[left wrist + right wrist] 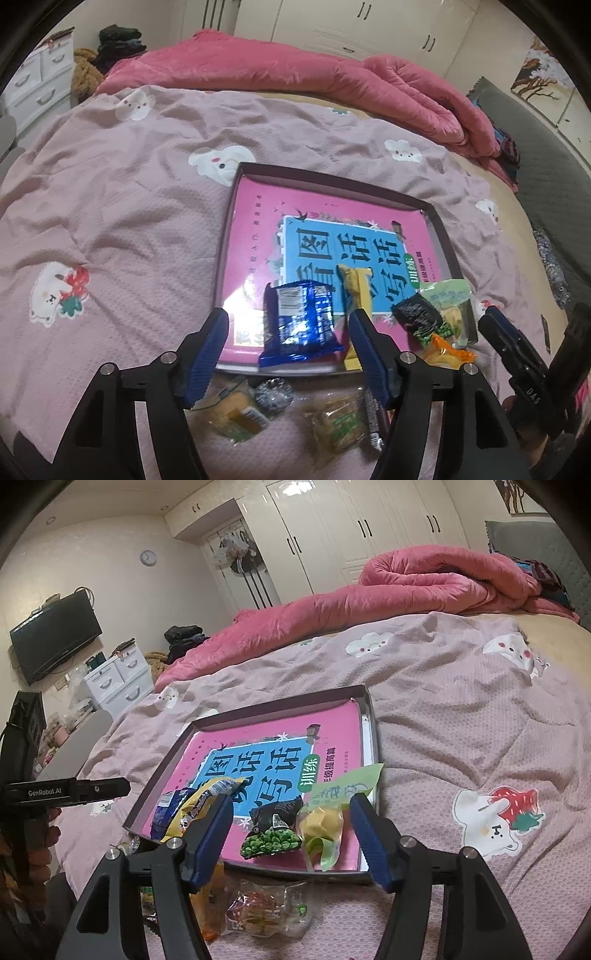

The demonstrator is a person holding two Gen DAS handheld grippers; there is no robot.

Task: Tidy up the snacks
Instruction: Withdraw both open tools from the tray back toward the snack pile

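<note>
A shallow dark box [334, 177] [280, 705] with a pink book [255, 229] [332, 734] inside lies on the bed. In it sit a blue snack packet [301, 325] [166, 808], a yellow bar [356, 288] [195, 805], a black-green pea packet [421, 319] [275, 830] and a pale green packet [448, 299] [332, 812]. My left gripper [288, 354] is open and empty, its fingers either side of the blue packet. My right gripper [291, 834] [517, 343] is open and empty over the pea and green packets.
Loose snacks lie on the pink sheet [110, 221] in front of the box: a yellow cake packet [236, 410], a foil ball [275, 393], a green packet [336, 421], an orange packet [447, 352] and a clear packet [266, 908]. A rolled pink quilt [424, 579] lies behind.
</note>
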